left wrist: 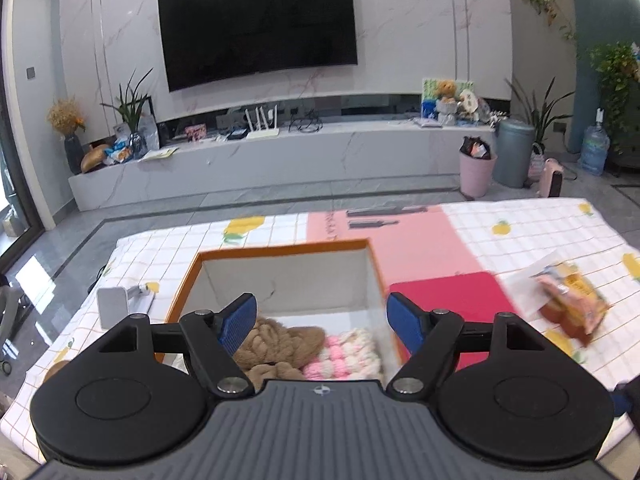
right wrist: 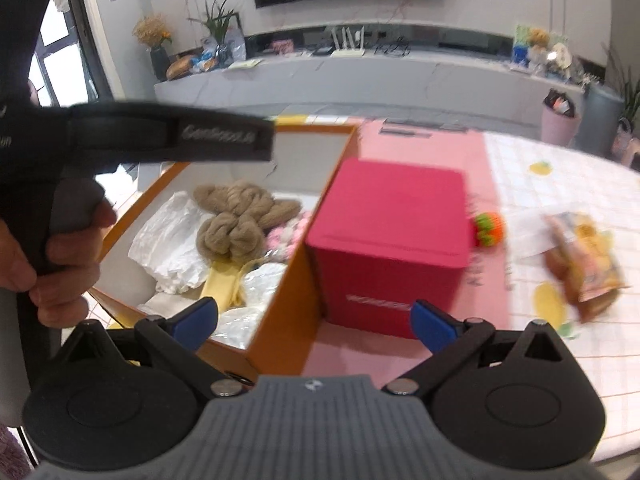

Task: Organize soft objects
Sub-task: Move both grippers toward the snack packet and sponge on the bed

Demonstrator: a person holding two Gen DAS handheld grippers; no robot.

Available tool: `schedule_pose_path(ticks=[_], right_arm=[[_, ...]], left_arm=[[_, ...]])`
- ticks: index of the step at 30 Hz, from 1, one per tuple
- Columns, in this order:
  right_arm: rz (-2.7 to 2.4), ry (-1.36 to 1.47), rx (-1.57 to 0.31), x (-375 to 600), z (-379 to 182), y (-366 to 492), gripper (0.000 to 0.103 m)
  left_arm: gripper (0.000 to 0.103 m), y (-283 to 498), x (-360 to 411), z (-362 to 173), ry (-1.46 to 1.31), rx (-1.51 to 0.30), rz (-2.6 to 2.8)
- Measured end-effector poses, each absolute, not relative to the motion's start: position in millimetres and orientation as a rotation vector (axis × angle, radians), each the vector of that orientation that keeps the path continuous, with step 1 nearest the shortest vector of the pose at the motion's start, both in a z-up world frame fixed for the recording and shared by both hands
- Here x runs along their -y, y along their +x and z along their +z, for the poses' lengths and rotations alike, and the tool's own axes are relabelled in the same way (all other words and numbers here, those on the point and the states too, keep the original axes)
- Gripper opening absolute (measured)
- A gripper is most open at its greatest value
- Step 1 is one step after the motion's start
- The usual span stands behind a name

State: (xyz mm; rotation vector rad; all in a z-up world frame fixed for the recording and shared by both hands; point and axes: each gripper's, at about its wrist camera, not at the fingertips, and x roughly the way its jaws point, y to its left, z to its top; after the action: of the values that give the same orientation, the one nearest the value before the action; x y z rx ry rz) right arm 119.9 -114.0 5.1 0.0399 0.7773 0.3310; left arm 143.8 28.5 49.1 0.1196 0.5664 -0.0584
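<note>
An open orange-rimmed box (left wrist: 280, 249) (right wrist: 308, 184) sits on the checked tablecloth. Inside it lie a brown yarn skein (left wrist: 280, 342) (right wrist: 236, 220), a pink and white knitted piece (left wrist: 348, 354) (right wrist: 284, 236), crumpled white material (right wrist: 168, 244) and a yellow cloth (right wrist: 224, 284). My left gripper (left wrist: 322, 320) is open and empty above the box's near end. My right gripper (right wrist: 314, 322) is open and empty, above the box's right wall and the red box (right wrist: 392, 240). A small orange and green soft toy (right wrist: 490, 230) lies behind the red box.
A snack packet (left wrist: 572, 300) (right wrist: 584, 268) on white paper lies at the right of the table. A small white box (left wrist: 114, 304) stands left of the orange box. The left hand and its gripper handle (right wrist: 60, 216) fill the right wrist view's left side. TV cabinet and bins stand beyond the table.
</note>
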Motion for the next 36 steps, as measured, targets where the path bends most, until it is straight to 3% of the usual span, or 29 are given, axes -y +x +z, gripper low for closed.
schedule_pose_path(ticks=[9, 17, 24, 36], right_arm=[[0.142, 0.079, -0.669, 206.9, 69.2, 84.4, 0.100], [-0.040, 0.094, -0.645, 287.7, 86.4, 67.8, 0.100], [-0.172, 0.005, -0.697, 325.0, 64.5, 95.1, 0.100], [0.035, 0.021, -0.765, 340.9, -5.0, 184.2, 0.100]], left_arm=[[0.087, 112.3, 16.3, 80.0, 0.105, -0.502, -0.153], [0.087, 99.6, 55.7, 70.9, 0.093, -0.510, -0.237], [0.087, 89.5, 91.2, 40.8, 0.143, -0.528, -0.308], [0.087, 97.0, 153.5, -24.2, 0.204, -0.597, -0.361]])
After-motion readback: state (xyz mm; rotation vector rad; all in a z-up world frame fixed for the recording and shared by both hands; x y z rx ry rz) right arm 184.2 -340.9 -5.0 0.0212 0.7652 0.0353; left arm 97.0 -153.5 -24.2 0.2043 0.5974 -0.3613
